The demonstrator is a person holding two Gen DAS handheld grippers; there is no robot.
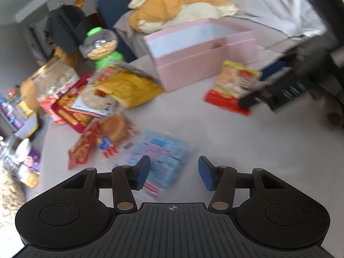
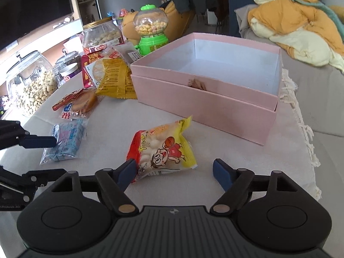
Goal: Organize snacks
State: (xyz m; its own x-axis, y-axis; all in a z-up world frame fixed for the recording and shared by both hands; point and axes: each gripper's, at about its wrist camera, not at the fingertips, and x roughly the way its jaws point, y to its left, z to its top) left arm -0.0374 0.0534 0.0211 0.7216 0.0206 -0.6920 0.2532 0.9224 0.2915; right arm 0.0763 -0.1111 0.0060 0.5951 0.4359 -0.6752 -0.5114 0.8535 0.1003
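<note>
Your right hand-held gripper [image 2: 174,172] stands spread over the cloth-covered desk [image 2: 247,157], pads around the yellow-red snack bag [image 2: 163,150], not pressing. Your left hand-held gripper [image 1: 173,172] gapes beside the blue packet [image 1: 161,150]. Beyond sits the pink box [image 2: 204,103]; farther off, jars [image 2: 30,83] and bedding [image 2: 296,21].

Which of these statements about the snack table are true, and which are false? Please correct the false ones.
1. The pink box has a lid on. False: it stands open.
2. The right gripper is open. True.
3. The red and yellow snack bag lies inside the box. False: it lies on the cloth in front of it.
4. The candy dispenser has a green cap. True.
5. The left gripper holds the blue packet. False: it is open.
</note>
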